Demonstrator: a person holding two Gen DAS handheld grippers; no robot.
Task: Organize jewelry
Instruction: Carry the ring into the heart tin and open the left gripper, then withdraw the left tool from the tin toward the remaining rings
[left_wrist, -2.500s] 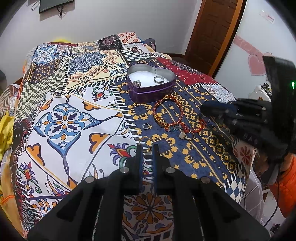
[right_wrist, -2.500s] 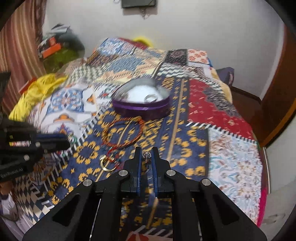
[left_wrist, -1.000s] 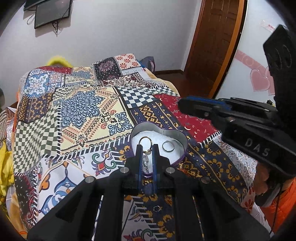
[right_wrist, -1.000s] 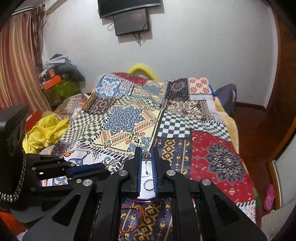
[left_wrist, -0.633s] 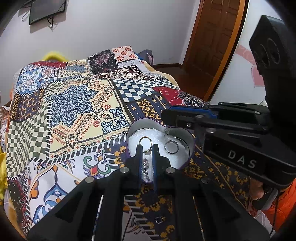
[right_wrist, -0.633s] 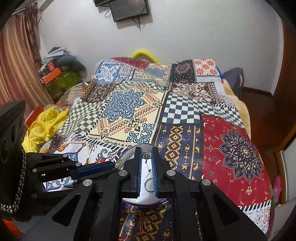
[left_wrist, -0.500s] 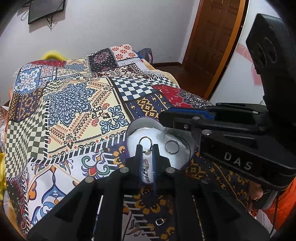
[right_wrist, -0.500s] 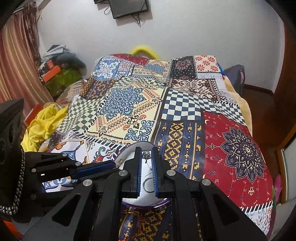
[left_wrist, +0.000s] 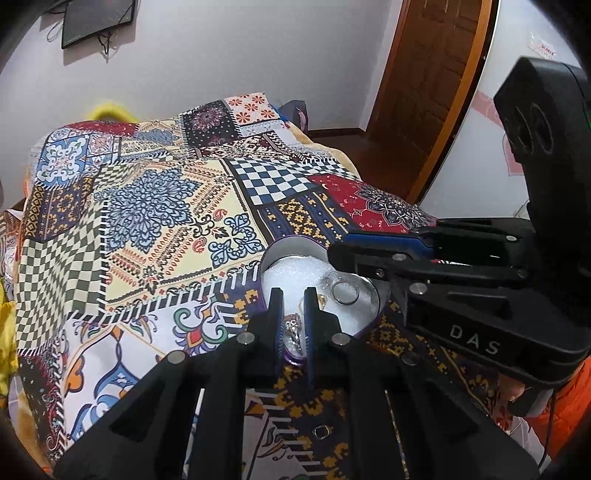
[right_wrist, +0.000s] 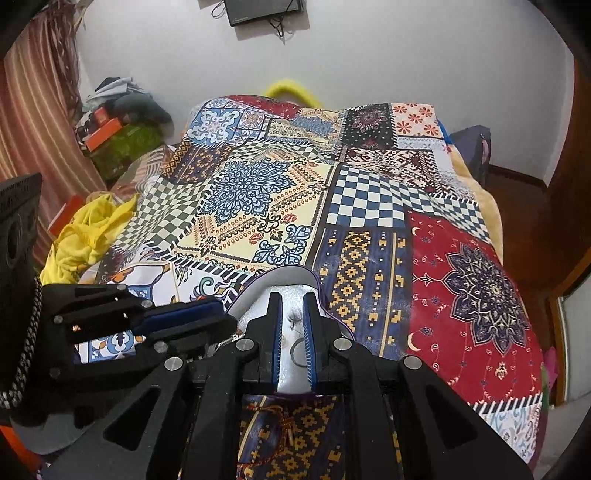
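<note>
Tin (left_wrist: 266, 258) lies directly under both grippers — left gripper (left_wrist: 294, 295) and right gripper (right_wrist: 293, 301) jaws parted, holding nothing; ring (left_wrist: 345, 292) inside.

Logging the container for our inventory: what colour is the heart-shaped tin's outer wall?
Purple, on the heart-shaped metal tin; its lining is white. The left wrist view shows it best.

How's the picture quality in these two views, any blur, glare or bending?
Left wrist view: sharp, door frame bowed by the fisheye, corners black. Right wrist view: heart tin lining washed out white, a small dark item between the right gripper fingers slightly smeared.
</note>
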